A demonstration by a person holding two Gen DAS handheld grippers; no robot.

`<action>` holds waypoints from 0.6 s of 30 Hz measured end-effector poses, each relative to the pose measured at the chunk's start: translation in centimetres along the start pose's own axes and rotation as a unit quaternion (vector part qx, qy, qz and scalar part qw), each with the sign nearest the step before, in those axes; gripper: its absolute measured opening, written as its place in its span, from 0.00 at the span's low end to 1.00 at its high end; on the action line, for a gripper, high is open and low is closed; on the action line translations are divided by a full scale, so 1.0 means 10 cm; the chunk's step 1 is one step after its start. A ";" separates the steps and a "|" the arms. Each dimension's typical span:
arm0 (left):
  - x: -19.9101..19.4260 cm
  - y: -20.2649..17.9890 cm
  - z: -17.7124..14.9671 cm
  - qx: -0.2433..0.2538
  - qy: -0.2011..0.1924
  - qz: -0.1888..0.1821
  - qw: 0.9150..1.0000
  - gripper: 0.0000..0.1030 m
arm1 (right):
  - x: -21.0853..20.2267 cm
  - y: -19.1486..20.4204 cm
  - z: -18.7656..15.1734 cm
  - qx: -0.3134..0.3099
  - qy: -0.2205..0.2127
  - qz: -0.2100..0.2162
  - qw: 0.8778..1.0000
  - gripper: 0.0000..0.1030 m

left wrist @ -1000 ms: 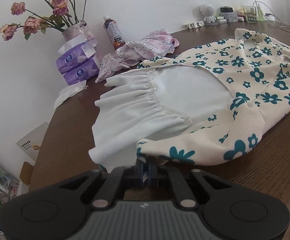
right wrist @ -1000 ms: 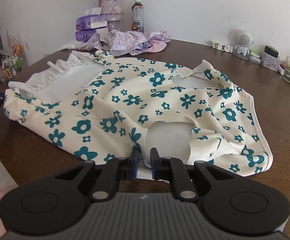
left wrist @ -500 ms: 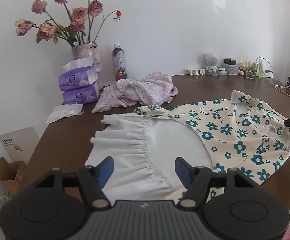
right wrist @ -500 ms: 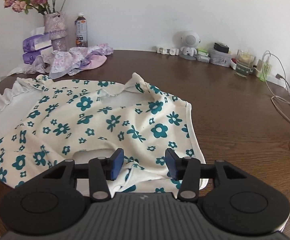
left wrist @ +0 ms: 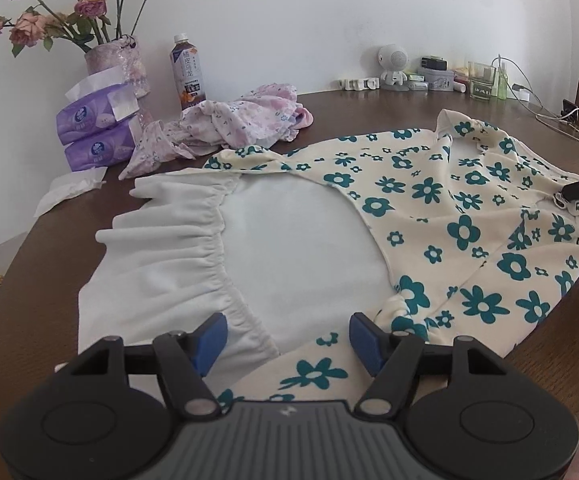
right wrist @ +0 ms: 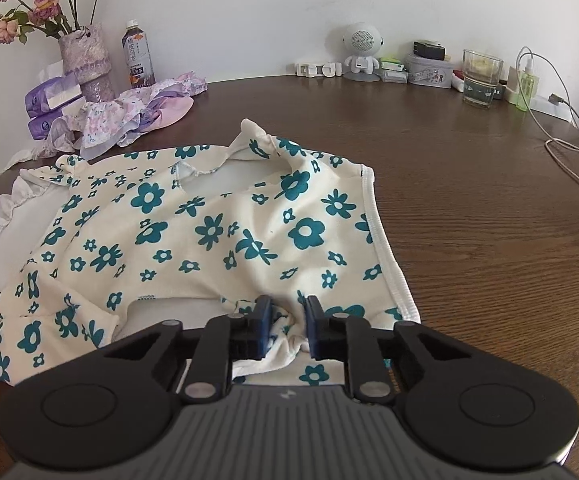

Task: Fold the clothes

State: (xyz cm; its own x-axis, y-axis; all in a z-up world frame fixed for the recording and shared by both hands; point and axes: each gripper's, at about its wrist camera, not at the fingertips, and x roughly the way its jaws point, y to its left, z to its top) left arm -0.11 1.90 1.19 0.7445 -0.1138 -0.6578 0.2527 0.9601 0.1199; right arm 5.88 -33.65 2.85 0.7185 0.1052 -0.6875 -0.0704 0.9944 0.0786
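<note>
Left wrist view: left gripper point(left wrist: 287, 338) spread wide, holding nothing, above near hem of floral garment point(left wrist: 441, 216) — white lining and ruffle exposed, spread flat on brown table point(left wrist: 389, 112).

Right wrist view: right gripper point(right wrist: 287, 326) closing on bunched garment fabric point(right wrist: 209, 232) between pads — gap remains. Pink clothes pile point(right wrist: 141, 116) near vase point(right wrist: 87, 66).

It looked like a home: a wooden counter point(right wrist: 469, 184) against a white wall carried a vase of roses point(left wrist: 115, 60), tissue packs point(left wrist: 97, 132), a drink bottle point(right wrist: 138, 58) and charging cables point(right wrist: 569, 152).
</note>
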 end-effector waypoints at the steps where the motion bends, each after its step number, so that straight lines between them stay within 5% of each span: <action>1: 0.00 0.02 -0.01 -0.007 0.001 -0.003 1.000 0.65 | -0.01 -0.01 0.00 0.001 -0.001 -0.002 1.000 0.13; 4: 0.01 0.06 -0.02 -0.023 0.000 -0.011 1.000 0.65 | -0.03 -0.02 0.03 -0.007 0.002 -0.019 1.000 0.04; 9: 0.01 0.10 -0.03 -0.035 -0.002 -0.019 0.999 0.65 | -0.08 -0.02 0.07 -0.012 -0.004 -0.035 0.999 0.10; 11: 0.01 0.10 -0.03 -0.034 -0.003 -0.019 0.999 0.65 | -0.19 0.03 0.11 -0.017 -0.028 -0.007 0.999 0.14; 14: 0.01 0.10 -0.03 -0.032 -0.003 -0.020 0.999 0.66 | -0.12 0.19 0.12 -0.027 -0.008 0.044 0.999 0.36; 18: 0.00 0.10 -0.03 -0.031 -0.002 -0.022 0.999 0.66 | 0.02 0.41 0.12 -0.040 0.032 0.108 0.993 0.39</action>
State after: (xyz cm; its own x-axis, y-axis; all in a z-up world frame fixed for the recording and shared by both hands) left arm 0.00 2.90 1.07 0.7365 -0.1568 -0.6580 0.2460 0.9683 0.0445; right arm 6.52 -29.53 3.94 0.6355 0.3146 -0.7051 -0.2748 0.9456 0.1743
